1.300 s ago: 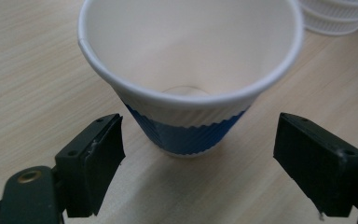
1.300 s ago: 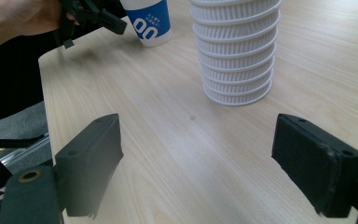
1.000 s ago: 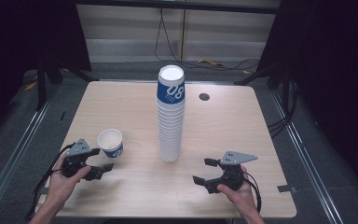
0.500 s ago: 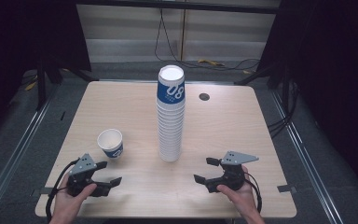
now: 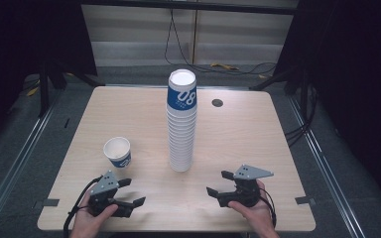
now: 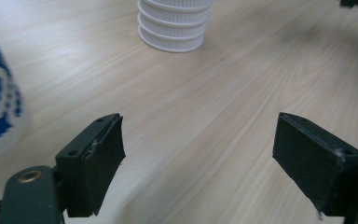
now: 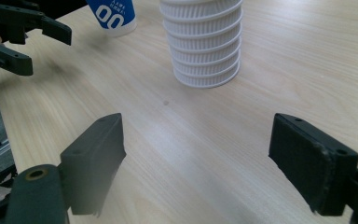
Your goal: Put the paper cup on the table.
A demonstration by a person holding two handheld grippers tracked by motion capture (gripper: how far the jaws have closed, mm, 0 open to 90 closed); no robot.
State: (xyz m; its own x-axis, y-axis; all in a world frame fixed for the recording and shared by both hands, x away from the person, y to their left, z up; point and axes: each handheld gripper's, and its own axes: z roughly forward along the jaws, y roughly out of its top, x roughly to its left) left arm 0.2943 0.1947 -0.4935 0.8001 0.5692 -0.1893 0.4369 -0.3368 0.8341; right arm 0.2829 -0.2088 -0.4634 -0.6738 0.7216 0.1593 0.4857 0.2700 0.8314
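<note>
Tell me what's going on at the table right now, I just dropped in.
A person holds a gripper in each hand near the table's front edge. A tall stack of paper cups stands mid-table, and a single cup sits upright apart from it, toward the left. The left gripper rests just in front of that cup, jaws open and empty. The right gripper points toward the stack, its jaws open with nothing between them, having just been closing somewhat.

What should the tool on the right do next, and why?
Probably reach forward toward the tall cup stack. The right tool rests low near the table's front edge, its jaws, which have just been closing a little, apart with nothing between them. One single cup already stands alone at the left, so another likely comes off next.
</note>
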